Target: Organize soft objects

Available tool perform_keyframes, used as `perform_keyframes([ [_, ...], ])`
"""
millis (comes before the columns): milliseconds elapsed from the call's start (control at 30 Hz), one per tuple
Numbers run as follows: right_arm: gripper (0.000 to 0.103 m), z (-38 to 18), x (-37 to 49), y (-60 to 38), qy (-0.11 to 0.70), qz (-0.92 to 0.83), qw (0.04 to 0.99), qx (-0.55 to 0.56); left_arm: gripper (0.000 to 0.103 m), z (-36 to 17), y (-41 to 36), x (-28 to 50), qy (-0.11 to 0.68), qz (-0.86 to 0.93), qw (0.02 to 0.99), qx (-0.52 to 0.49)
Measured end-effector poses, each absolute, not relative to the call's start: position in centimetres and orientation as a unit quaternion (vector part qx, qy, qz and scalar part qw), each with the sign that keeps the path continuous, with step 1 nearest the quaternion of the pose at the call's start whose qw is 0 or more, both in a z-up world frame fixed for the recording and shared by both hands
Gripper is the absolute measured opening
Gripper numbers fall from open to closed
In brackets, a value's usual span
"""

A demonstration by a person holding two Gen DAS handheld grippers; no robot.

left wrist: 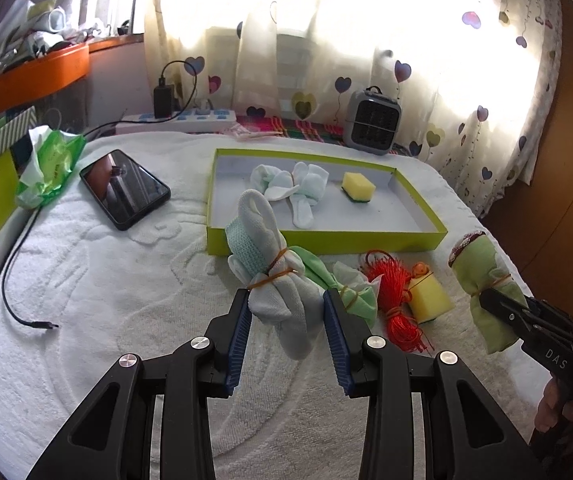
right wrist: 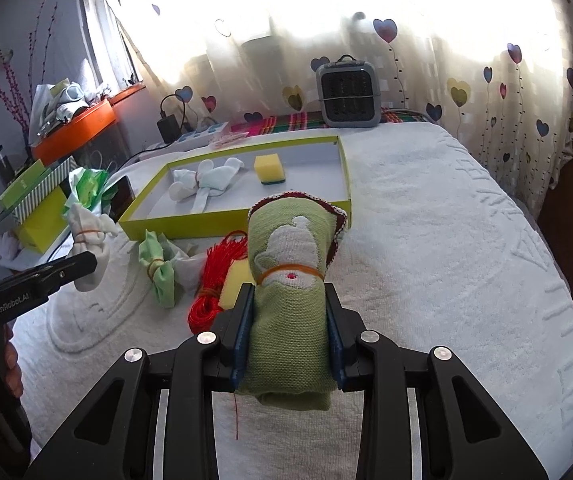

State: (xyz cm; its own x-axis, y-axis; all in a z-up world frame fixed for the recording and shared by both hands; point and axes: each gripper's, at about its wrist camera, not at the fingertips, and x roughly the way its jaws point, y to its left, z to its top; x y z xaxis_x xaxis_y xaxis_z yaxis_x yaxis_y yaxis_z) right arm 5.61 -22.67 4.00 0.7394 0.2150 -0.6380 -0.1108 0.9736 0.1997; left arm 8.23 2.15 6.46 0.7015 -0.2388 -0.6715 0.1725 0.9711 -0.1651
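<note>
Above the towel-covered bed [right wrist: 446, 240], both claws are mid-carry: the left claw [left wrist: 288, 312] grips a white bundle [left wrist: 274, 280], the right claw [right wrist: 288, 320] grips a green roll [right wrist: 290, 300]. Next, probably, each goes forward into the green tray [left wrist: 326, 240] and lets go.

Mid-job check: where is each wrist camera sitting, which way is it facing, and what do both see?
Left wrist: rides the left gripper, facing the curtain; it clamps the white bundle.
Right wrist: rides the right gripper, facing likewise; it clamps the green roll.
Shared: green tray, heater.
</note>
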Motion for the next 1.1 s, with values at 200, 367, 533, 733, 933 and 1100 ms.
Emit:
perform_keyframes([
  [200,0.033,4.8,6.0,-22.6,0.343,0.089,0.933,0.071,0.035,7.3,2.0,8.4,0.361,-0.117,0.924,-0.043],
  [367,0.033,5.3,6.6,-22.6,0.339,0.095,0.933,0.074,0.035,7.8,2.0,8.9,0.358,-0.121,0.925,-0.044],
  [533,0.033,5.6,7.5,-22.5,0.340,0.098,0.933,0.074,0.035,8.4,1.6,9.8,0.354,-0.129,0.926,-0.039],
  [733,0.033,6.0,9.0,-22.3,0.339,0.099,0.933,0.068,0.035,9.0,1.0,11.4,0.348,-0.134,0.927,-0.035],
  [933,0.033,6.5,10.5,-22.2,0.336,0.099,0.935,0.062,0.035,9.4,0.3,13.2,0.346,-0.141,0.927,-0.027],
  [1100,0.033,6.5,11.8,-22.4,0.339,0.099,0.934,0.062,0.035,9.4,-0.1,14.7,0.348,-0.147,0.925,-0.026],
])
